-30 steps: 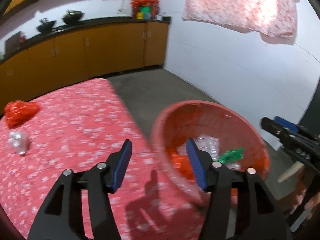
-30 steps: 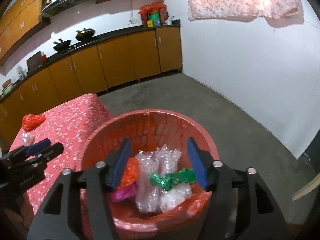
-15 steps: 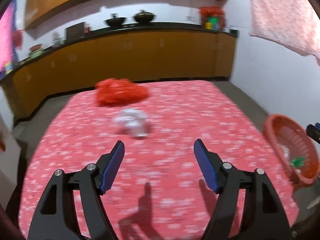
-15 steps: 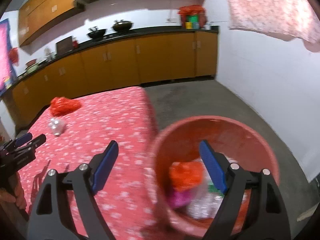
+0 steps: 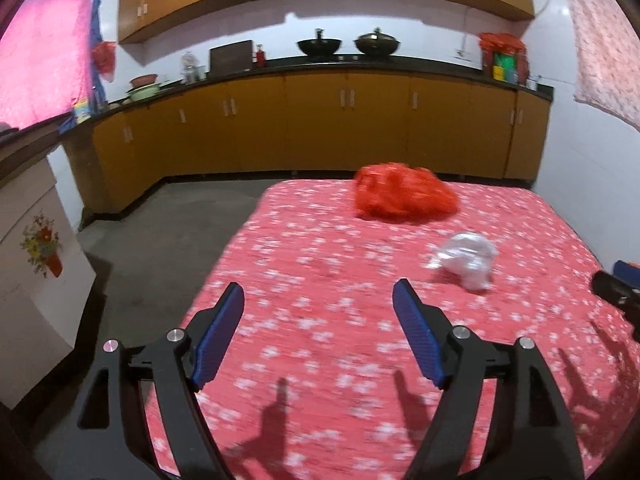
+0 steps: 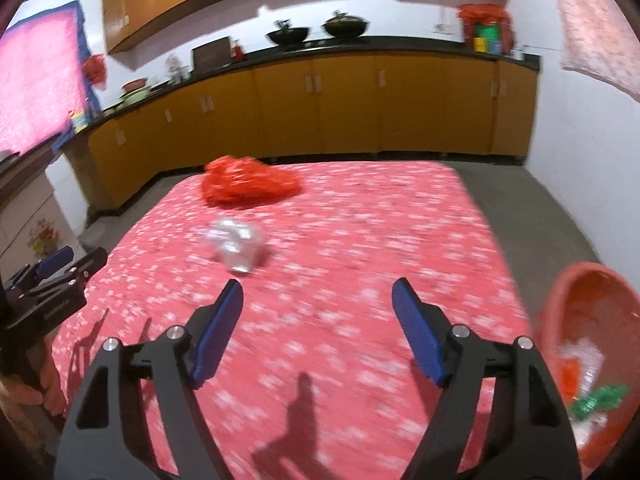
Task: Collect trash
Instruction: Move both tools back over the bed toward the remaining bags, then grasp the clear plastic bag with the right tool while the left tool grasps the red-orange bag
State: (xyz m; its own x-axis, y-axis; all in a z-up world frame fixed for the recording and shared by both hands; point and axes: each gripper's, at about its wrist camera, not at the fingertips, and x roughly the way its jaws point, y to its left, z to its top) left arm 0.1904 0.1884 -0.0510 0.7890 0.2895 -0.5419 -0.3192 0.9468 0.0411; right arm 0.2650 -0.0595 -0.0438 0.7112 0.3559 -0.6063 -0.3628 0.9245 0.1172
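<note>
A crumpled red plastic bag [image 5: 404, 197] lies at the far side of the red flowered table [image 5: 340, 340]. A clear crumpled plastic wad [image 5: 466, 259] lies nearer, right of my left gripper [image 5: 318, 330], which is open and empty above the table. In the right wrist view the red bag [image 6: 250, 182] and clear wad [image 6: 236, 245] lie ahead left of my open, empty right gripper [image 6: 318, 328]. The orange trash basket [image 6: 596, 292] with several wrappers stands at the right, beside the table. The left gripper [image 6: 52, 280] also shows at the left edge.
Yellow cabinets with a black counter [image 5: 320, 120] run along the far wall, with pots on top. A white cabinet [image 5: 28, 280] stands left of the table. Grey floor [image 5: 160, 232] lies between. The right gripper's tip [image 5: 616, 288] shows at the right edge.
Both grippers have swung left, away from the basket and over the table. The red bag and clear wad now sit closer in both views. Both jaws stay open.
</note>
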